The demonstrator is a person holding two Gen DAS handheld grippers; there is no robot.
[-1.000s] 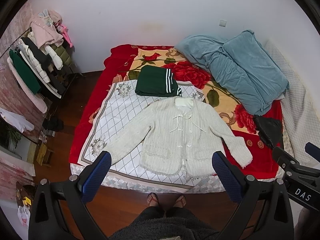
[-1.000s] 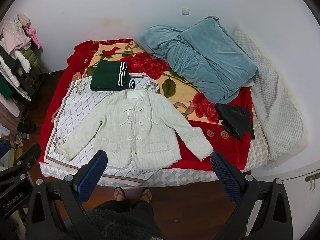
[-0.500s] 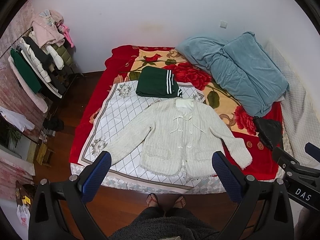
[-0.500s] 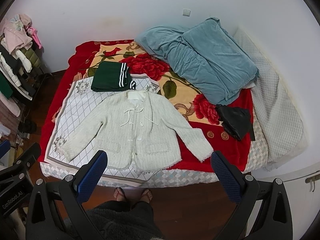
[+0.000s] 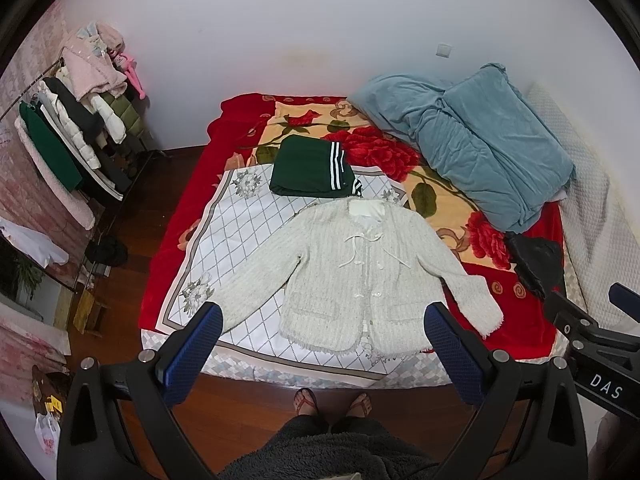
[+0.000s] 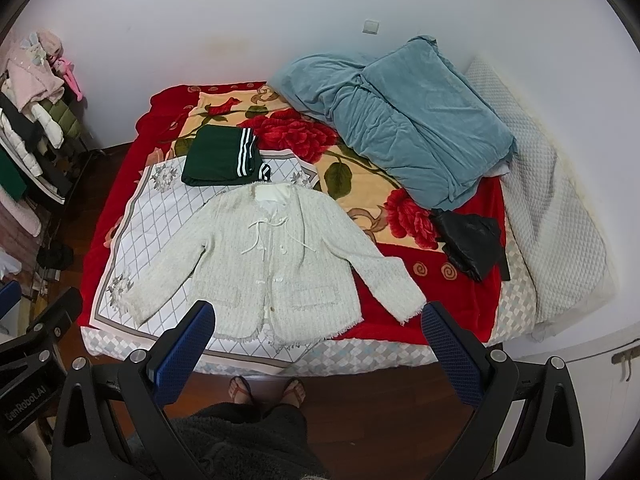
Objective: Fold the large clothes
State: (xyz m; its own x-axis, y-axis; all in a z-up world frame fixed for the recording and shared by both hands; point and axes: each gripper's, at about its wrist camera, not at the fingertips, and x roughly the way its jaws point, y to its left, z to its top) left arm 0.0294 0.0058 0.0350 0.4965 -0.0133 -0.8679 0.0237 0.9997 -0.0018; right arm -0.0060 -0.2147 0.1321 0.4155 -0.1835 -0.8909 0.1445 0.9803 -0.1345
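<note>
Two garments mark the progress: one already folded, one not yet begun. At the far left, a clothes rack hung with coats and jackets [image 5: 68,136] stands against the wall beside the bed [image 5: 184,360]. On the bed's near-left part lies a white diamond-checked cloth with grey flowers [image 5: 244,232], and on its far edge sits a dark green folded garment with white stripes [image 5: 308,168], which I judge finished. Just nearer, touching that garment at the collar, the cream knitted cardigan with tie strings and front pockets [image 5: 360,276] lies flat, front up, both sleeves spread outward, its hem near the bed's near edge. No fold is made in it, so sleeves and body are all left to do. Further right, a rumpled blue-grey velvet blanket [image 5: 480,140] fills the far-right part, with a small black crumpled item [image 5: 536,260] near it.

Both tools hover above the floor, short of the bed. The left gripper [image 5: 320,316] has its jaws spread wide, gripping nothing; the right gripper [image 6: 318,314] is likewise wide apart and empty.
</note>
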